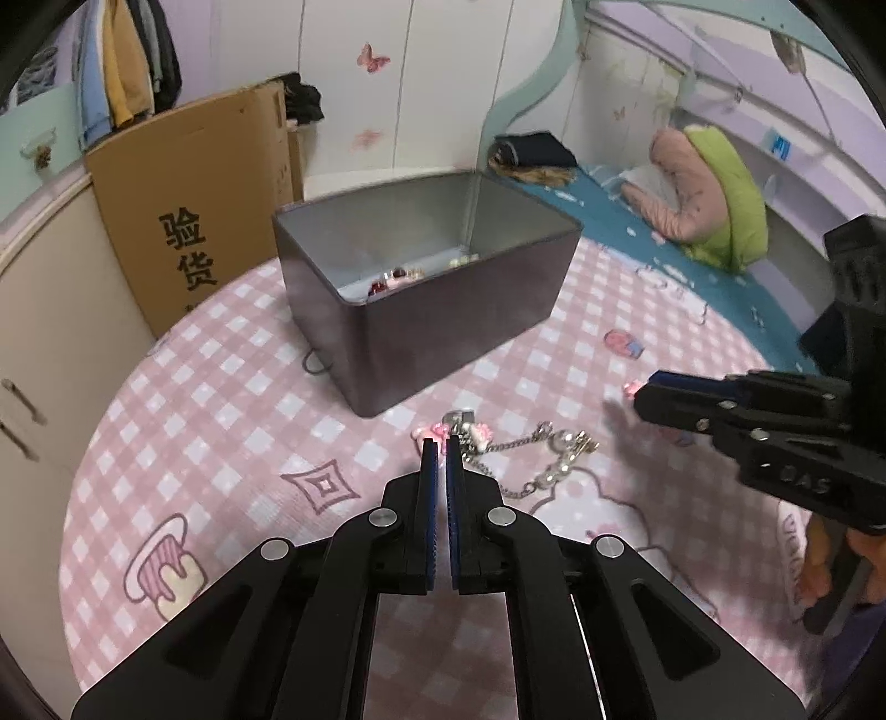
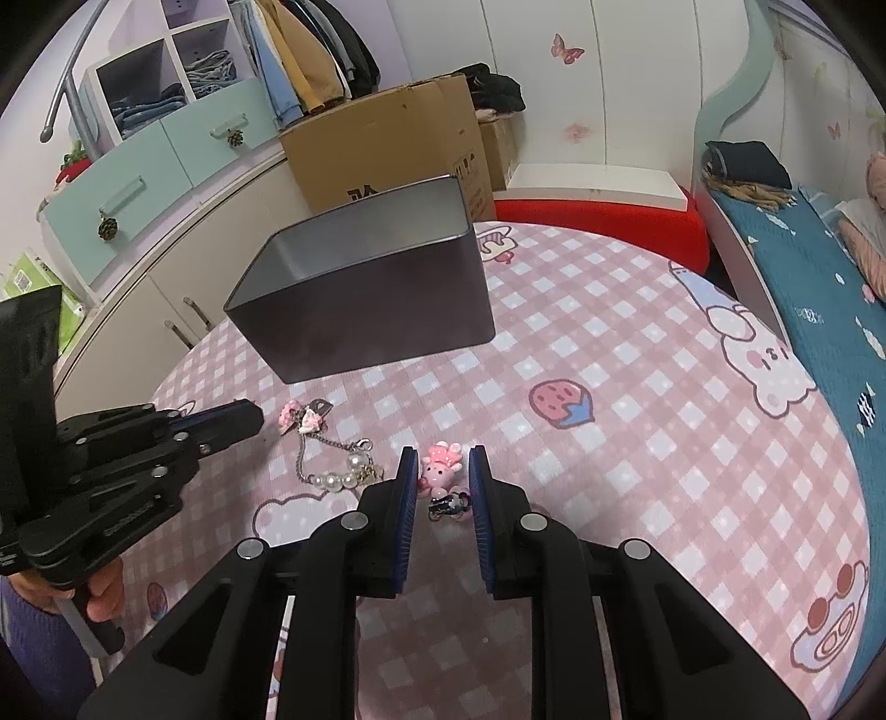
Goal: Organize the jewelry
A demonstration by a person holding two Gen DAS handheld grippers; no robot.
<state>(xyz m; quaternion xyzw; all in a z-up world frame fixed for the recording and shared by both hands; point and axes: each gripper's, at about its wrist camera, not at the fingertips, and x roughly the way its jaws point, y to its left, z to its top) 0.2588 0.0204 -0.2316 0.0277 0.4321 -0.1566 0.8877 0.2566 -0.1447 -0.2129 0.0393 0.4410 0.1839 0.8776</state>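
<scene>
Right fingers flank the pink charm.

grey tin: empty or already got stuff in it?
Not empty. The left wrist view shows red and pink pieces on the floor of the open grey tin.

Around me: pink checked cartoon-print tablecloth, brown cardboard box with black characters by the cream cabinet, hanging clothes, teal bedspread with a pink-and-green pillow, red cushion.
</scene>
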